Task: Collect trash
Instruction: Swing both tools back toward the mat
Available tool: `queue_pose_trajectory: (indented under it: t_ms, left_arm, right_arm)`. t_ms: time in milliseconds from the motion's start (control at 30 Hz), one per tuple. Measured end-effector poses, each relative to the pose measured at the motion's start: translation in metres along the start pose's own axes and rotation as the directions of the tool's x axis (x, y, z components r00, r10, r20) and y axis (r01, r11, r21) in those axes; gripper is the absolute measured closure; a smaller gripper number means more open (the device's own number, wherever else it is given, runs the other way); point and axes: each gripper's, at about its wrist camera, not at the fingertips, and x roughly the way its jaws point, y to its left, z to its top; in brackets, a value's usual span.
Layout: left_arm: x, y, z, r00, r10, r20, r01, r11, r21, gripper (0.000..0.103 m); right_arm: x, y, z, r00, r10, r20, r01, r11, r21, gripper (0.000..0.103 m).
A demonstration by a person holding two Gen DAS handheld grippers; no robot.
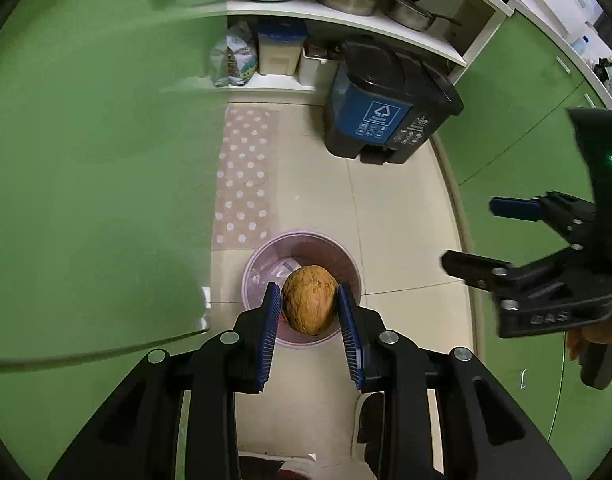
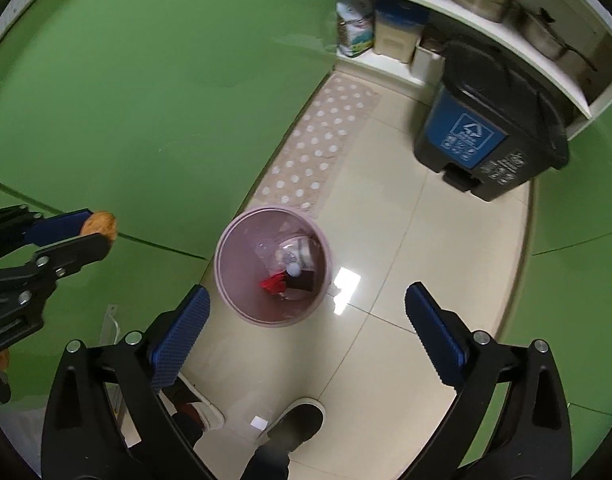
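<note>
1. The left gripper [image 1: 309, 306] is closed on a brown walnut [image 1: 309, 299], its blue pads pressing the shell from both sides; the nut is held in the air directly above the pink wastebasket [image 1: 345, 258] on the floor.
2. The right gripper [image 2: 306, 332] stands wide apart and holds nothing; it hangs beside the left one, on the side away from the near green cabinet door [image 1: 98, 160].
3. Progress: the wastebasket already holds a red scrap [image 2: 274, 283], a dark piece and some pale wrappers, so part of the collecting appears done. The walnut is lifted and aligned but not yet let go; releasing it looks like the step in hand. No other loose trash shows on the visible floor tiles.
4. Edges, near: the person's slippers [image 2: 302, 420] stand just short of the basket, and the green cabinet door flanks the left gripper closely.
5. Middle distance: a dotted floor mat [image 2: 325, 140] lies beyond the basket along the cabinet; bare tiles to its right give the widest free room.
6. Far: a black and blue pedal bin [image 2: 489, 120] stands against open shelves [image 1: 345, 12] carrying pots and a basin.
</note>
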Motion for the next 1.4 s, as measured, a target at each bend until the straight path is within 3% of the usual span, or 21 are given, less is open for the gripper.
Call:
queue_pose_trajectory:
  t_ms: [167,233,267,300,667,867,1100,1400]
  left_arm:
    - [0.004,-0.008,0.009,1.0,-0.013,0.004,0.013,1.0,0.018,0.071]
    - [0.005,-0.011,0.012,1.0,-0.004,0.008,0.003,1.0,0.023,0.047]
    - [0.004,-0.012,0.013,1.0,0.005,0.02,-0.005,1.0,0.024,0.018]
    - [0.003,-0.012,0.013,0.999,0.016,0.046,-0.017,1.0,0.024,0.009]
    - [0.008,-0.008,0.012,0.998,0.06,-0.001,-0.06,0.998,0.015,0.007]
    - [-0.007,-0.011,0.01,0.998,0.058,0.007,-0.058,0.998,0.007,0.007]
    - [-0.068,-0.026,0.008,0.998,0.035,0.046,-0.035,0.999,0.003,0.007]
    - [-0.188,-0.034,-0.002,0.989,0.089,0.116,-0.087,0.996,-0.018,0.007]
  right_arm:
    - [-0.017,-0.015,-0.007,1.0,-0.006,0.022,0.006,0.999,0.037,0.006]
    - [-0.024,-0.021,-0.009,0.999,-0.006,0.033,0.004,0.998,0.06,0.006]
    - [-0.026,-0.023,-0.01,0.999,-0.004,0.036,0.002,0.998,0.07,0.006]
    - [-0.027,-0.024,-0.011,0.999,-0.003,0.039,0.0,0.997,0.077,0.006]
    - [-0.031,-0.021,-0.014,0.999,-0.002,0.044,-0.001,0.997,0.081,0.005]
    - [-0.042,-0.013,-0.016,0.999,0.001,0.046,-0.004,0.997,0.076,0.005]
    - [-0.096,0.002,-0.017,0.998,-0.017,0.062,0.013,0.998,0.057,0.005]
    - [-0.211,0.04,-0.023,0.995,-0.033,0.098,0.035,0.999,-0.017,0.003]
